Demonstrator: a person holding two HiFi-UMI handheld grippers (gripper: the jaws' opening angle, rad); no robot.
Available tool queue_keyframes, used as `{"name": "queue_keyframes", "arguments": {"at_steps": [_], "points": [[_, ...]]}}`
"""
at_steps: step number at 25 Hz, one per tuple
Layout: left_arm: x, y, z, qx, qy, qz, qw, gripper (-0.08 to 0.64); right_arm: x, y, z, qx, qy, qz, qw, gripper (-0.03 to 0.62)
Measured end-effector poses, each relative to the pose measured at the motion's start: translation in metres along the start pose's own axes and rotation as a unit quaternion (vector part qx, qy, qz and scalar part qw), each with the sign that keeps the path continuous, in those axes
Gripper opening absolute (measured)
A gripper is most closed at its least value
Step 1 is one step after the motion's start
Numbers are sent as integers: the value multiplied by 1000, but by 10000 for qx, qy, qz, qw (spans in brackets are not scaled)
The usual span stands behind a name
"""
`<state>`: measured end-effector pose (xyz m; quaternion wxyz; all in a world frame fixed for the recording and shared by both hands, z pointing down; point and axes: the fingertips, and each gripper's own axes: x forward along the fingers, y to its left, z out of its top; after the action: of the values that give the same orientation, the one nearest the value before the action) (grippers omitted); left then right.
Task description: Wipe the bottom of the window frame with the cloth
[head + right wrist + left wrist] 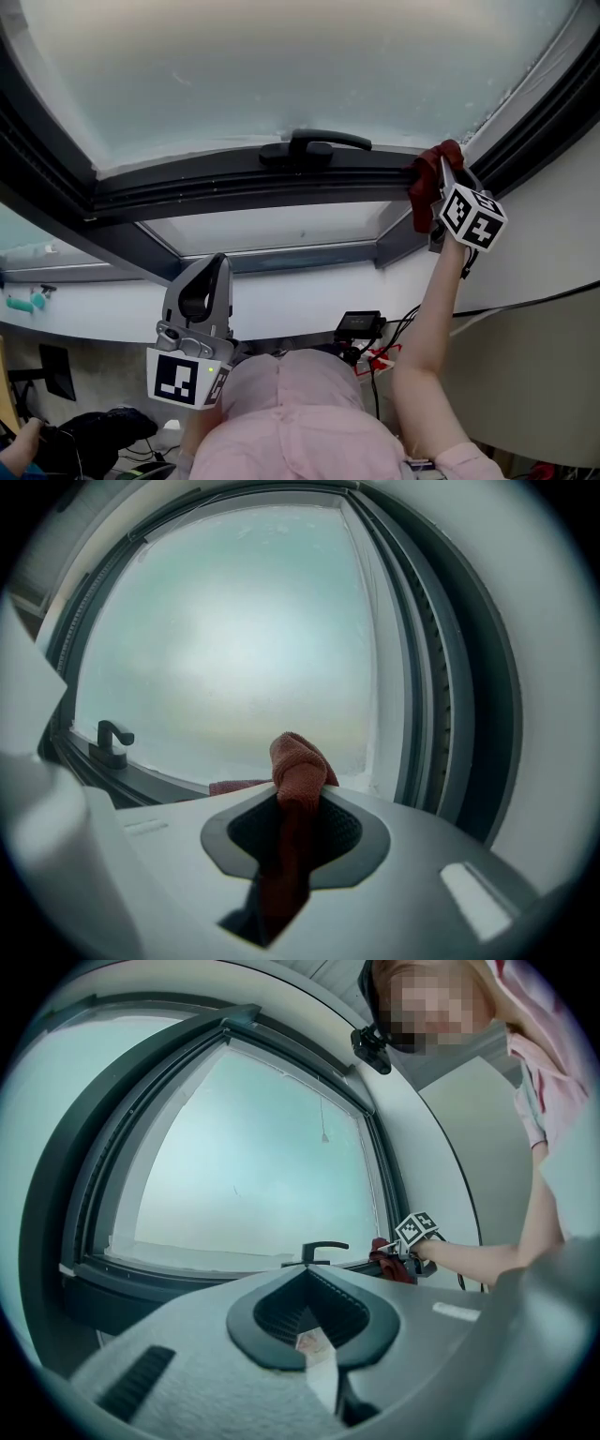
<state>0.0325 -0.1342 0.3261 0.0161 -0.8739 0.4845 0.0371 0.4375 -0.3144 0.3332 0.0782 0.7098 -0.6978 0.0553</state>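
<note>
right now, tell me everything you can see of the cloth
The cloth is a reddish-brown rag, terry-looking, bunched into a crumpled knob. The right gripper has its jaws shut on it: one end pokes out in front, the rest hangs down between them. It sits against the bottom of the window frame at its right end, near the corner, right of the handle.

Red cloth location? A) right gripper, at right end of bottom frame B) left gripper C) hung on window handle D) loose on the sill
A: the cloth is pinched in the right gripper, up at the right corner of the frame.
</note>
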Motion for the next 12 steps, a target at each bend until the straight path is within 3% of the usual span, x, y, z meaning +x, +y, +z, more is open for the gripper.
{"name": "queue_keyframes", "arguments": {"at_steps": [12], "points": [[-5, -2, 3, 46, -44, 43, 10000, -7, 2, -37, -1, -114, -84, -474, 9988, 75]]}}
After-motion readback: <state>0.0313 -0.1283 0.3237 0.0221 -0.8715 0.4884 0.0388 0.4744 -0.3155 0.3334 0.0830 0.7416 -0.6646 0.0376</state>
